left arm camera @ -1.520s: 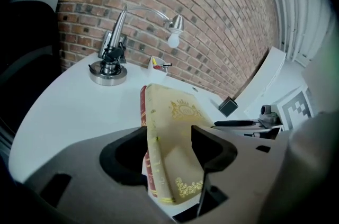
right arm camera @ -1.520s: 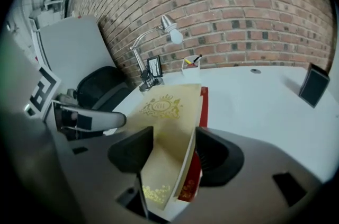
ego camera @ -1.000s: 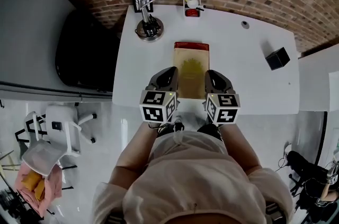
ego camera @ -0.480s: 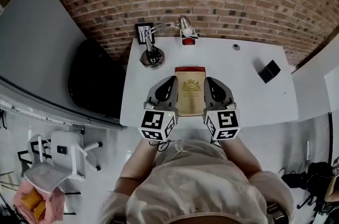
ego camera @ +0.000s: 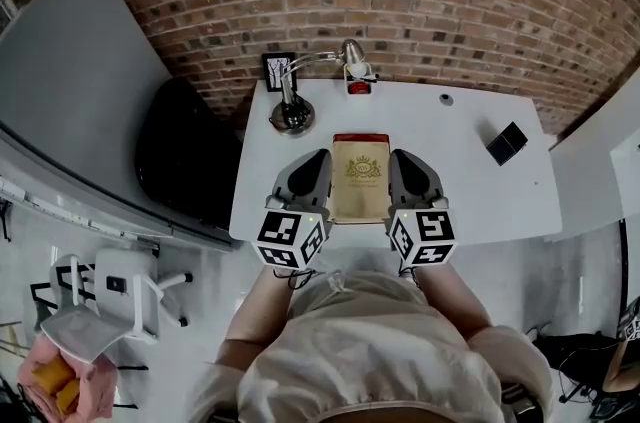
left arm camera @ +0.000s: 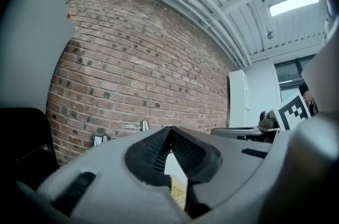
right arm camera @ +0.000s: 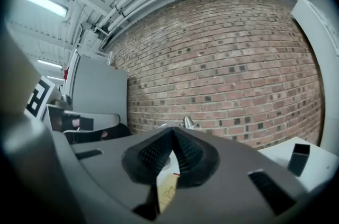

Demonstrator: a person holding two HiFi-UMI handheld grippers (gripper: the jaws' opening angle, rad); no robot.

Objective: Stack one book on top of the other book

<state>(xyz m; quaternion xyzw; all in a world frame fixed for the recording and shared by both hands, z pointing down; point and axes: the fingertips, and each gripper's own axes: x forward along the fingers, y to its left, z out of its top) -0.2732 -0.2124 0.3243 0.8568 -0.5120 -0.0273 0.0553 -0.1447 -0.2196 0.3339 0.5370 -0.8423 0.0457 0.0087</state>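
Observation:
A tan book [ego camera: 360,179] with a gold emblem lies flat near the front of the white desk [ego camera: 460,181]. A red strip [ego camera: 361,140] shows along its far edge; I cannot tell whether it is a second book underneath. My left gripper [ego camera: 312,163] hovers level at the book's left side and my right gripper [ego camera: 405,163] at its right, both lifted clear of the desk. Each is shut with nothing in it. In the left gripper view the tips [left arm camera: 169,131] meet, with the book's emblem [left arm camera: 178,192] below them. The right gripper [right arm camera: 172,132] shows the same over the book [right arm camera: 167,191].
A silver desk lamp [ego camera: 352,52] with a round base [ego camera: 292,117], a small picture frame [ego camera: 275,69] and a red item [ego camera: 360,88] stand along the desk's back edge by the brick wall. A black box [ego camera: 507,143] sits at right. A dark chair [ego camera: 185,156] is left of the desk.
Both grippers have risen from desk level at the book's sides and now point level. The book has stayed where it lay.

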